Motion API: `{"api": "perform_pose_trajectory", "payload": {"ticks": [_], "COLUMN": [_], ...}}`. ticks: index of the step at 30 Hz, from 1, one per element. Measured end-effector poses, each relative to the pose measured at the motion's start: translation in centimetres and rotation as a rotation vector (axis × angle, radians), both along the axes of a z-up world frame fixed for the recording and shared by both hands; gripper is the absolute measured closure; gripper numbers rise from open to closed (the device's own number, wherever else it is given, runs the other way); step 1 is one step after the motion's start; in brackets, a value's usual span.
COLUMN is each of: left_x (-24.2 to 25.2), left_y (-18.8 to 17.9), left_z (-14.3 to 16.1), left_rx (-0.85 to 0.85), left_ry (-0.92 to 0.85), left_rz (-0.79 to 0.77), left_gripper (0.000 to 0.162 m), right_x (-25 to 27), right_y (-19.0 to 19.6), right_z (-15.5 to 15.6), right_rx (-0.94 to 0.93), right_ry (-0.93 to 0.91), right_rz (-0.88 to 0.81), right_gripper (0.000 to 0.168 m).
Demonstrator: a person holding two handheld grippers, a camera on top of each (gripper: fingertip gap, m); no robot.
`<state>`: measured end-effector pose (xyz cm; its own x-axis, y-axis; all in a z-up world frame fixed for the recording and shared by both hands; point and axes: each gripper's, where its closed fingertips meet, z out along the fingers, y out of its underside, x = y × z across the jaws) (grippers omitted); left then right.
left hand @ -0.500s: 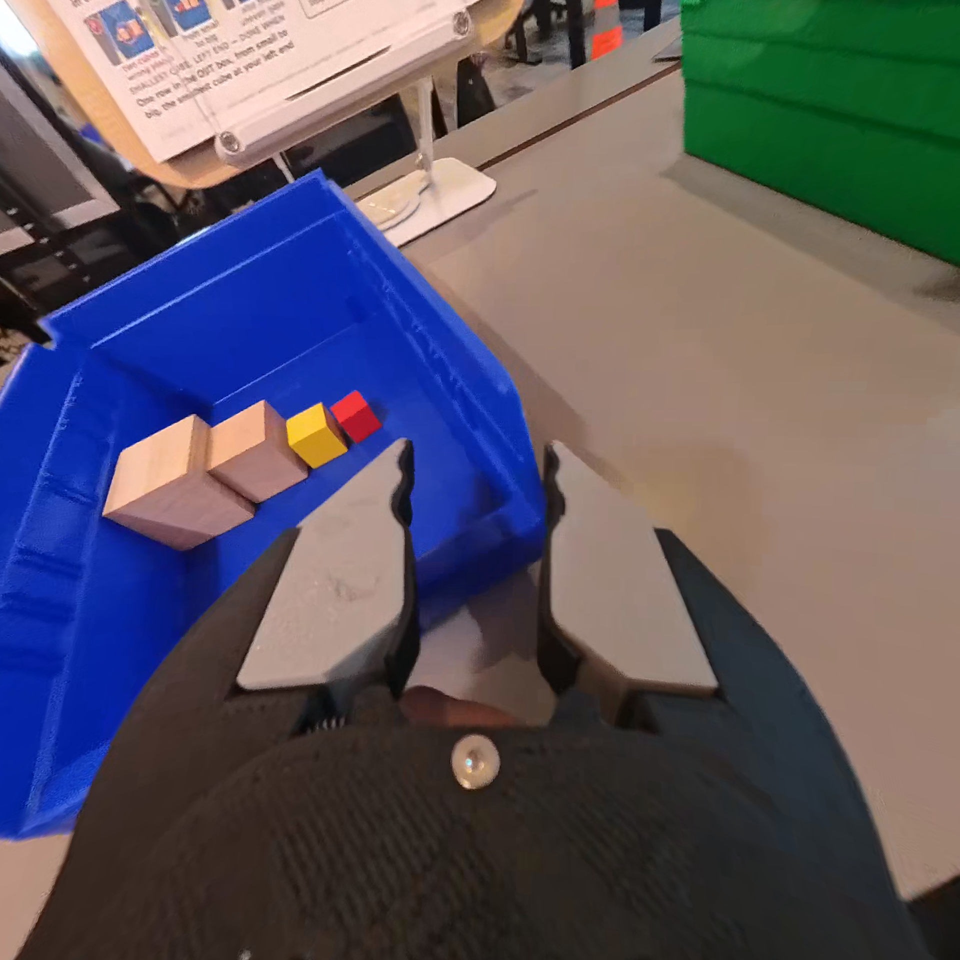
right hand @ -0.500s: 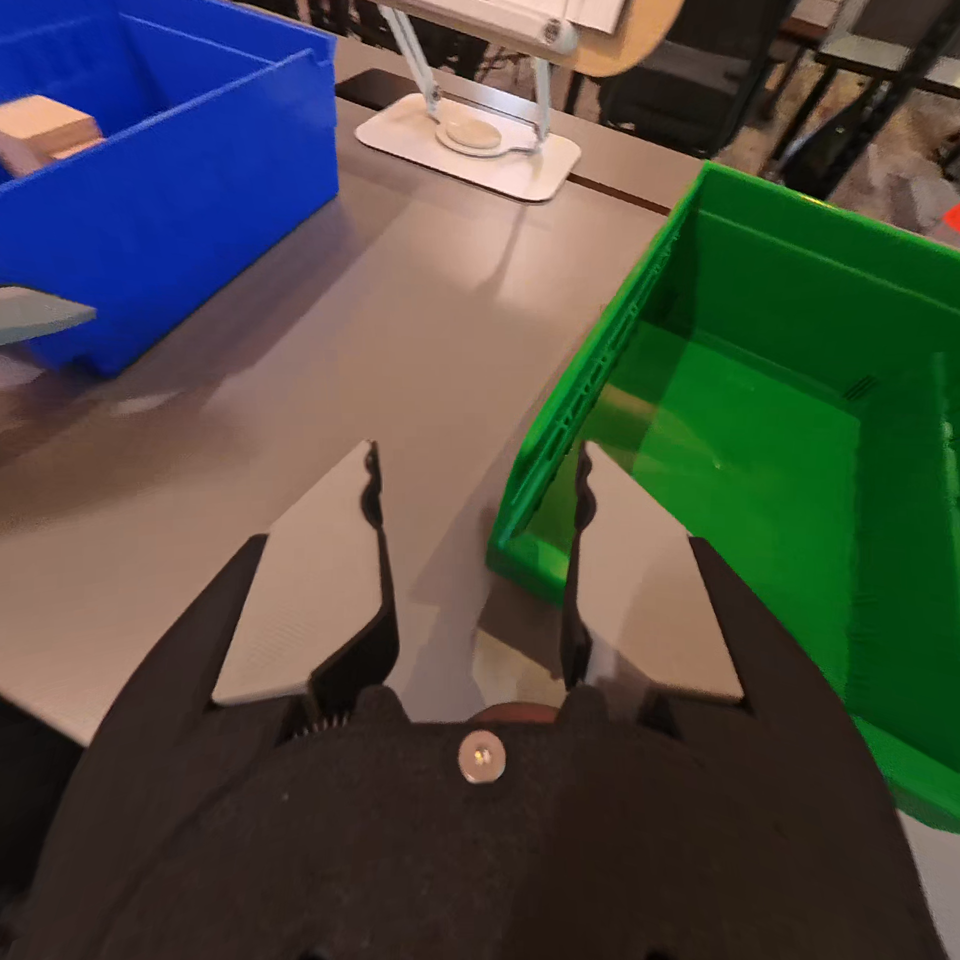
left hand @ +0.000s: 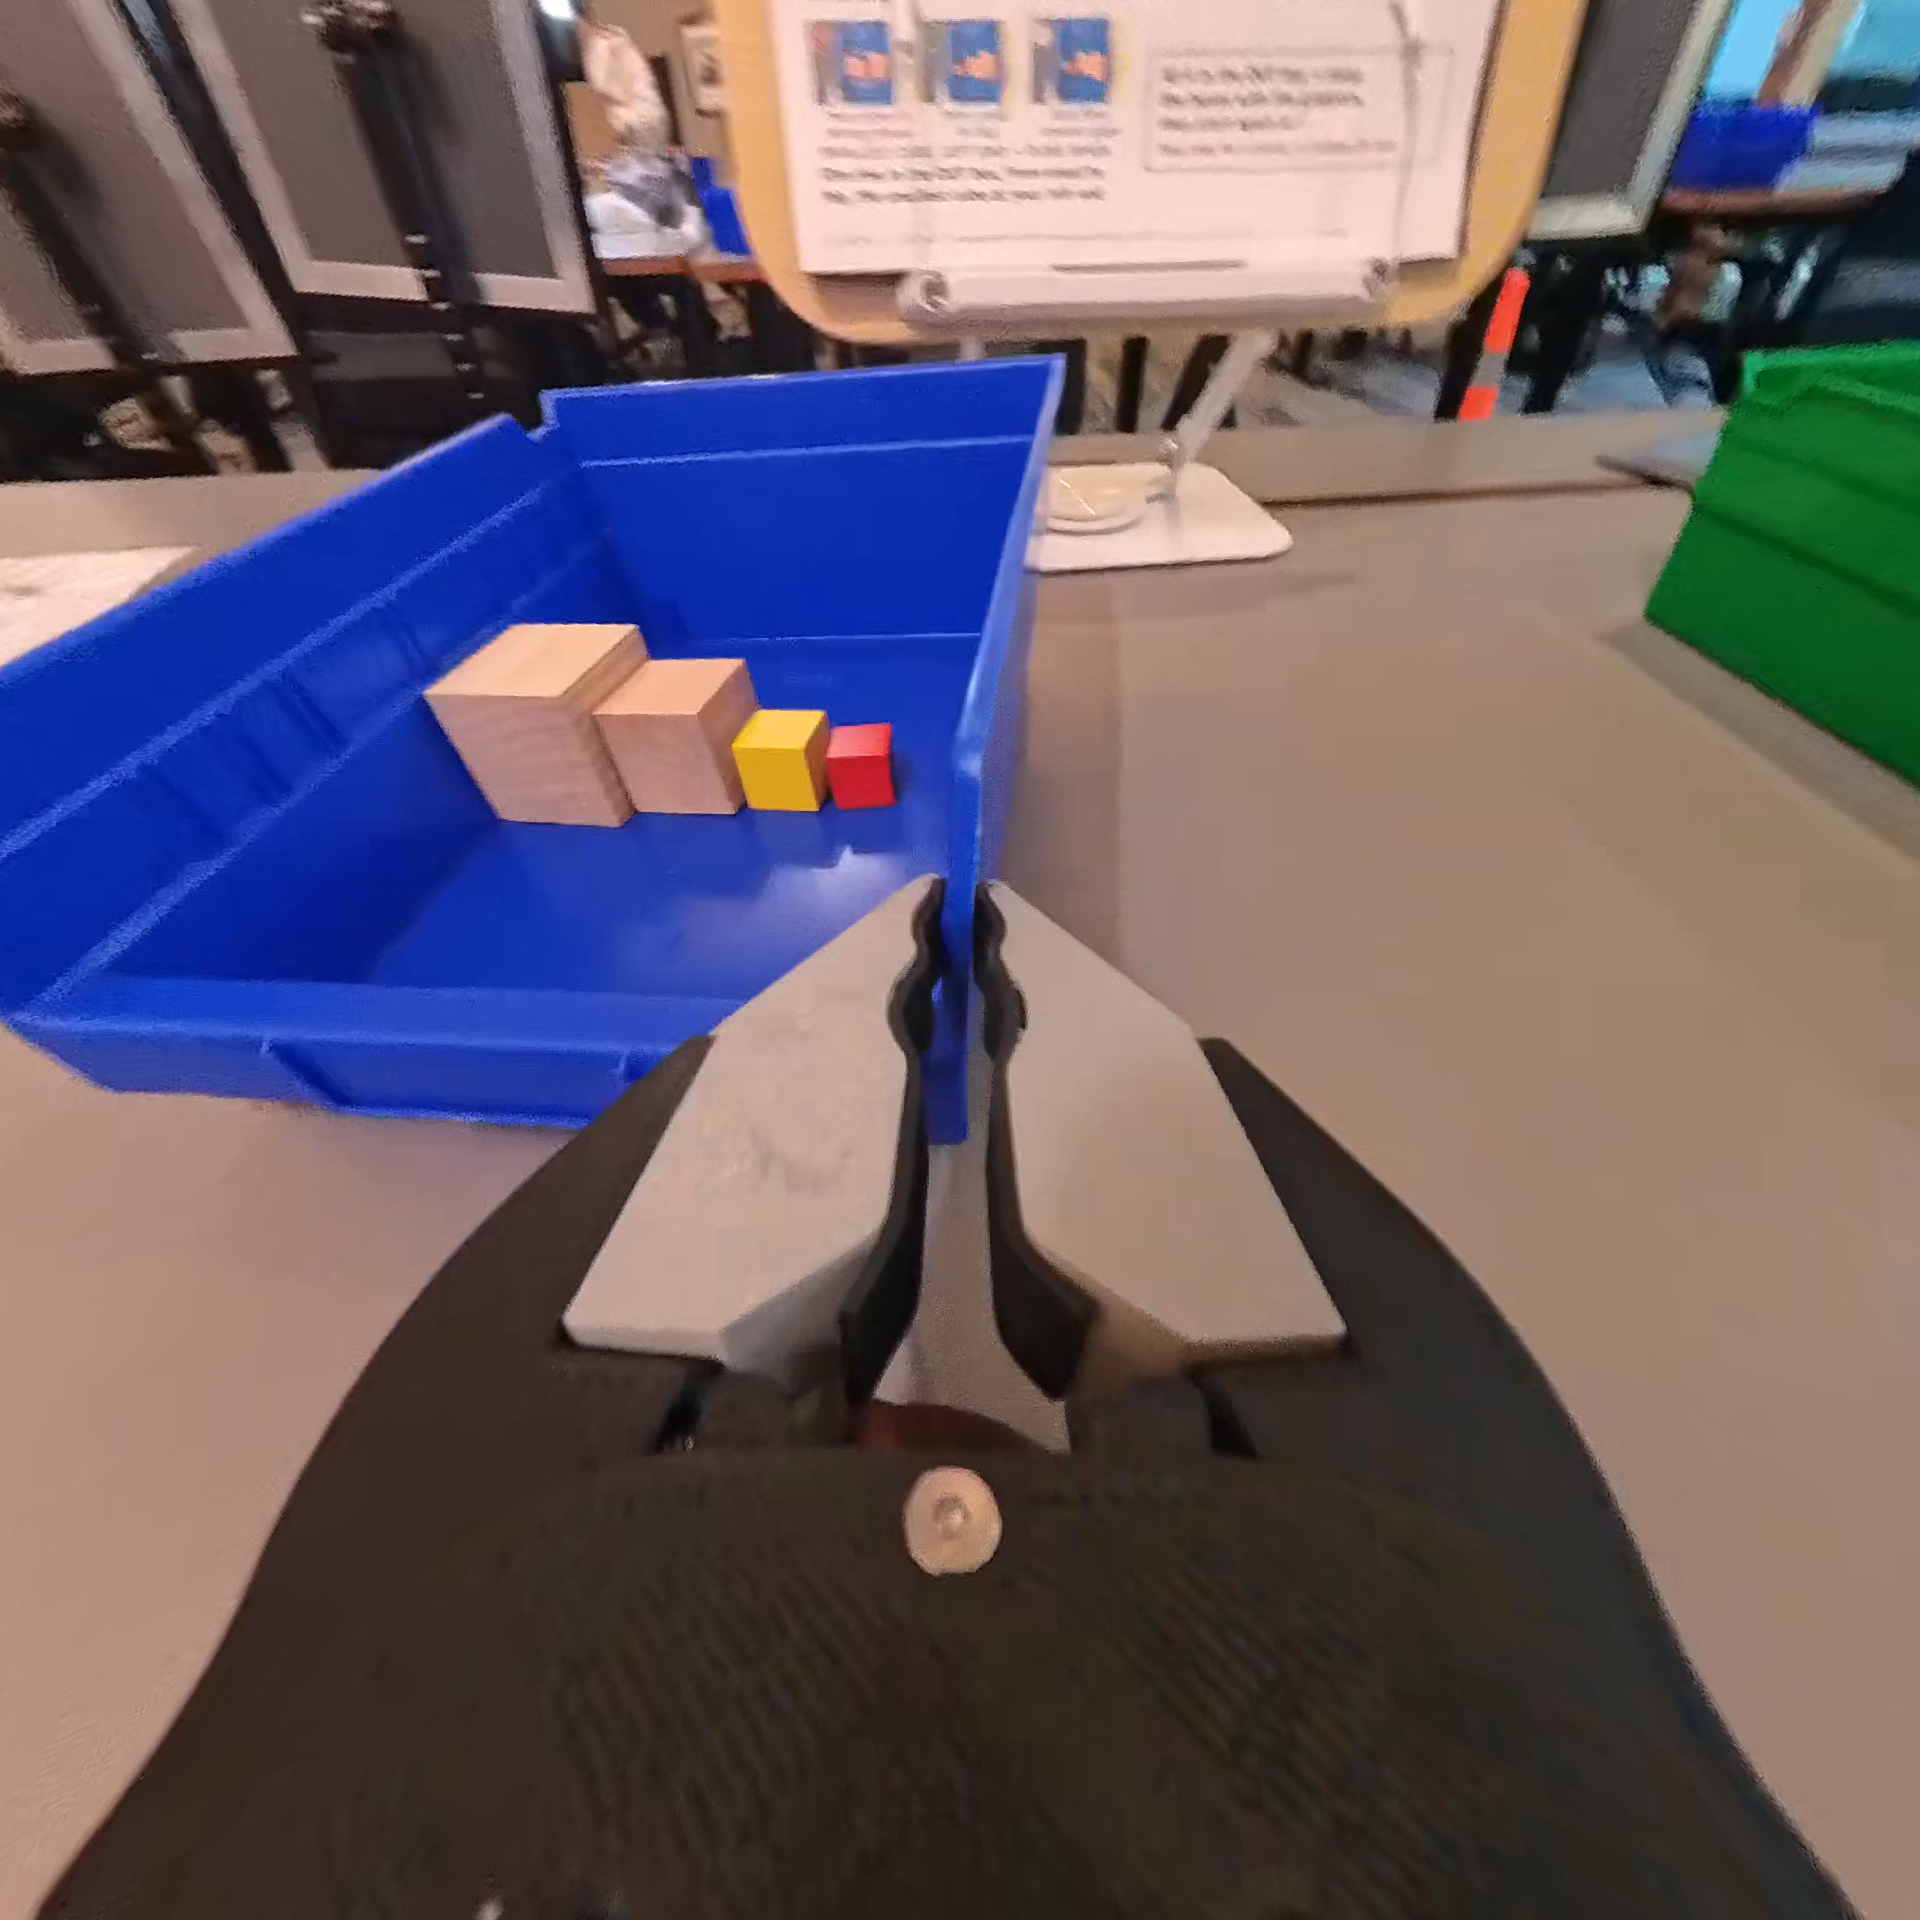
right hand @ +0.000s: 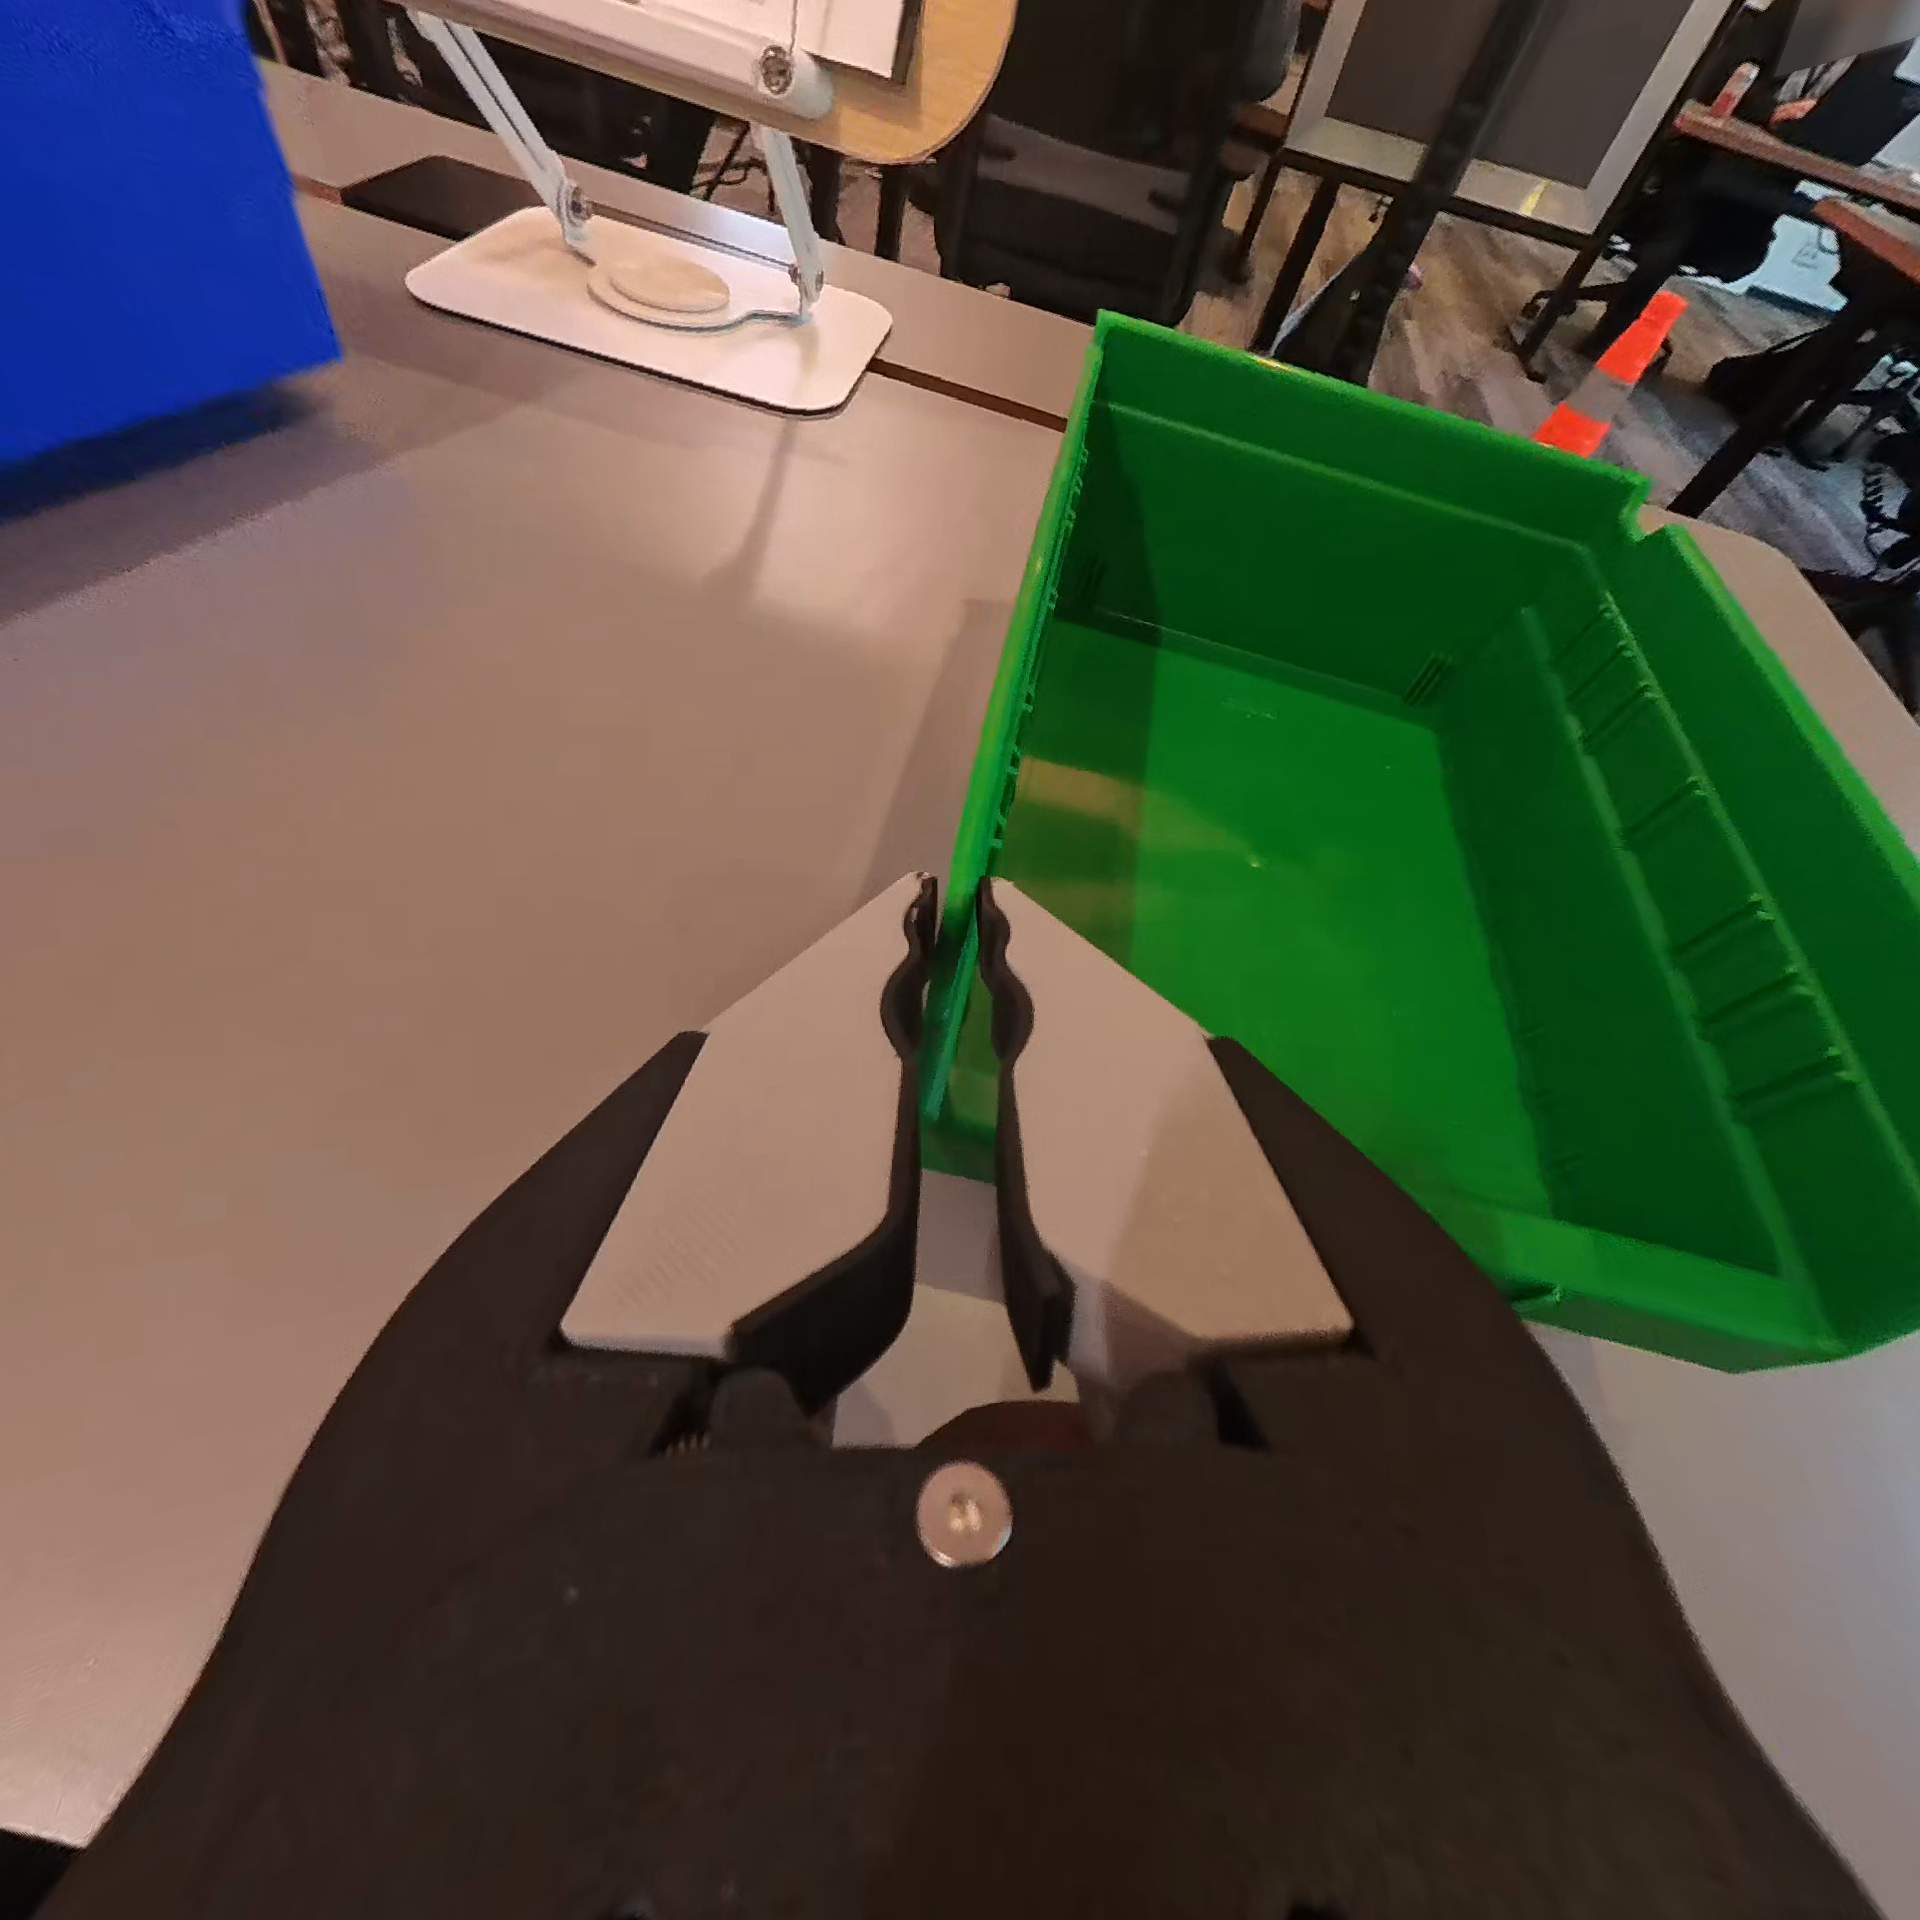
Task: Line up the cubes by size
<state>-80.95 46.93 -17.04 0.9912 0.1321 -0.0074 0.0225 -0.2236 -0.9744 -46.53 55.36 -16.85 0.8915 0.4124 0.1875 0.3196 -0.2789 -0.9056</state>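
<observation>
**Both tongs now clamp the bin walls; the row of cubes stands finished**

The left gripper (left hand: 957,904), whose jaws gaped wide over the near right corner of the blue bin (left hand: 312,1013) half a second ago, has closed to a narrow slit with the bin's right wall pinched between its fingers. The right gripper (right hand: 954,902) has done the same on the green bin (right hand: 1662,1309): open above the table a moment ago, it now nips the near end of that bin's left wall.

Inside the blue bin, past the left gripper's tips and toward the far wall, four cubes sit in one row. The largest wooden cube (left hand: 540,727) is at the left, the smaller wooden cube (left hand: 681,743) touches it, then the yellow cube (left hand: 781,761), then the red cube (left hand: 861,766) nearest the clamped right wall. The row has not shifted between the two moments.

The green bin shows no cubes. Beyond the blue bin stands a sign holder (left hand: 1122,156) on a white base.

The sorting itself looks done, largest to smallest. With both walls gripped, the next move is probably to drag or reposition the bins; a jerk on the blue one could knock the small cubes out of line.
</observation>
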Motion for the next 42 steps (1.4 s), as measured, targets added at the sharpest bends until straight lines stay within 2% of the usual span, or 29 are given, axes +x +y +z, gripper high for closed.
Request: {"api": "perform_pose_trajectory", "payload": {"ticks": [8,11,14,17,20,23,25,27,31,34,36,38,39,41,42], "left_x": [0.1,0.9,1.6,2.7,4.3,5.8,6.4,6.1,5.0,1.4,-1.1,-2.3,-2.7,-3.3,-3.4], "left_y": [-0.4,0.6,0.4,-1.2,-3.2,-5.1,-6.2,-7.2,-8.4,-7.7,-7.3,-6.9,-6.6,-6.0,-5.7], "left_z": [-0.5,-1.3,-0.4,1.4,2.8,3.3,2.6,2.0,1.7,2.7,3.5,3.4,3.0,2.3,2.0], "left_rx": [-0.048,-0.107,-0.072,-0.001,0.039,0.045,0.02,0.011,0.048,0.102,0.147,0.165,0.158,0.145,0.14], "left_ry": [0.041,0.06,0.131,0.137,0.09,0.038,0.1,0.142,0.057,0.037,-0.003,-0.051,-0.057,-0.05,-0.044], "left_rz": [0.077,0.047,0.013,-0.054,-0.197,-0.326,-0.384,-0.393,-0.406,-0.276,-0.183,-0.163,-0.162,-0.166,-0.171], "left_gripper": [0.162,0.16,0.154,0.138,0.131,0.131,0.128,0.127,0.127,0.129,0.137,0.137,0.135,0.114,0.112], "right_x": [0.1,-0.2,-0.2,-0.8,-2.9,-6.5,-8.9,-10.9,-14.6,-16.5,-17.4,-18.3,-18.6,-19.1,-19.1], "right_y": [-0.1,-0.5,-1.4,-3.0,-5.2,-7.2,-7.8,-7.5,-5.5,-3.0,-1.4,-0.1,0.4,0.7,0.6], "right_z": [-0.2,-0.1,1.6,4.3,6.5,6.3,5.2,4.1,3.0,3.3,3.6,3.1,2.6,1.4,1.0], "right_rx": [-0.006,-0.013,0.039,0.103,0.131,0.108,0.087,0.081,0.07,0.129,0.197,0.235,0.236,0.188,0.16], "right_ry": [0.021,0.03,0.053,0.113,0.177,0.165,0.128,0.093,0.097,0.079,0.051,0.014,0.0,-0.004,0.008], "right_rz": [-0.044,-0.026,0.007,0.1,0.236,0.397,0.473,0.511,0.559,0.55,0.544,0.545,0.551,0.579,0.594], "right_gripper": [0.164,0.156,0.137,0.12,0.114,0.106,0.104,0.102,0.103,0.103,0.101,0.101,0.1,0.099,0.099]}}
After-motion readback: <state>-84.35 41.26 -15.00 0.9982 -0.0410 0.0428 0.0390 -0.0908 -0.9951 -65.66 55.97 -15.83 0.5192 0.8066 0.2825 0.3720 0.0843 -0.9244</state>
